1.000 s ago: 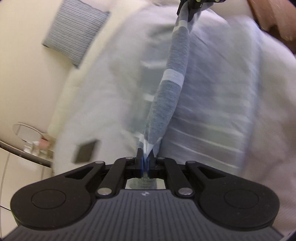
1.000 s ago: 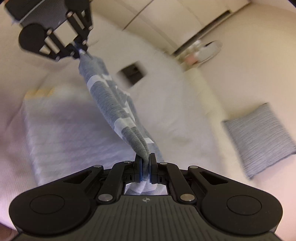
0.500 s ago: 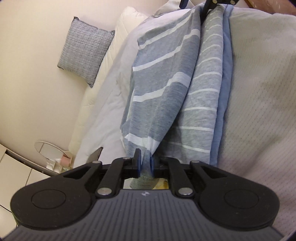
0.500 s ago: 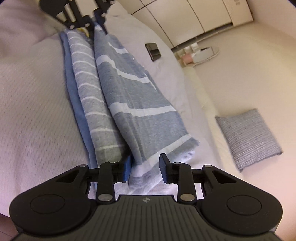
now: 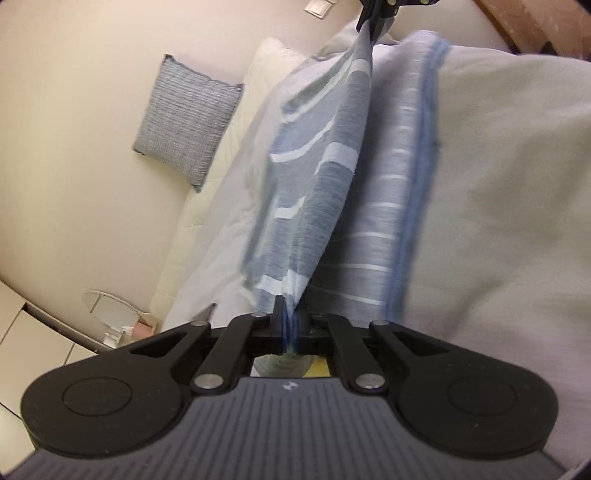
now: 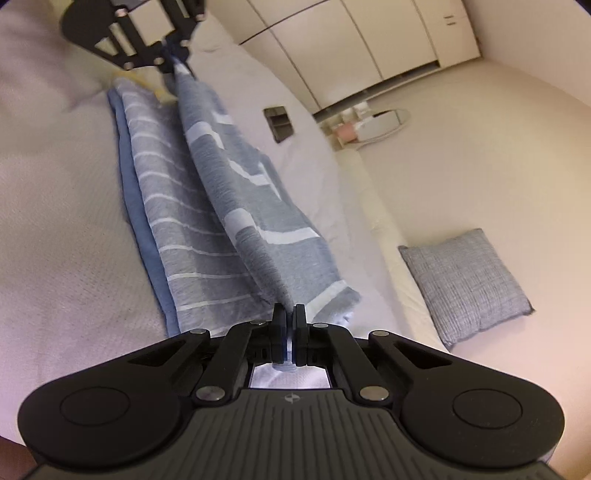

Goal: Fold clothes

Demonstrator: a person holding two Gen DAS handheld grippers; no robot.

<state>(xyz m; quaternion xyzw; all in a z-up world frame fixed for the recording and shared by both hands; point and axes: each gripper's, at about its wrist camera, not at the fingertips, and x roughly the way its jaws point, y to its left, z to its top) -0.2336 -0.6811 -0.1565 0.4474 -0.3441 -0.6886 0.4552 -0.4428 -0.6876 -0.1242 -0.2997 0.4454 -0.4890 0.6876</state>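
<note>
A blue-grey garment with broad white stripes (image 5: pixel 317 192) (image 6: pixel 240 184) hangs stretched between my two grippers, above the bed. My left gripper (image 5: pixel 290 321) is shut on one end of it and shows at the top of the right wrist view (image 6: pixel 173 55). The opposite end is pinched in my shut right gripper (image 6: pixel 289 325), seen far off in the left wrist view (image 5: pixel 373 22). Beneath it a thin-striped grey cloth (image 5: pixel 384 221) (image 6: pixel 173 221) lies flat on a plain blue layer (image 5: pixel 421 206) (image 6: pixel 133 192).
The clothes rest on a white quilted bed (image 5: pixel 517 184) (image 6: pixel 55 221). A grey cushion (image 5: pixel 188 114) (image 6: pixel 465 280) leans on the wall. A small dark flat object (image 6: pixel 279 122) lies on the bed. An oval mirror (image 5: pixel 110 310) (image 6: pixel 384 122) stands by white cupboards (image 6: pixel 351 44).
My right gripper, open half a second ago, has shut on the garment's edge. The broad-striped garment has been lifted off the pile and pulled taut again.
</note>
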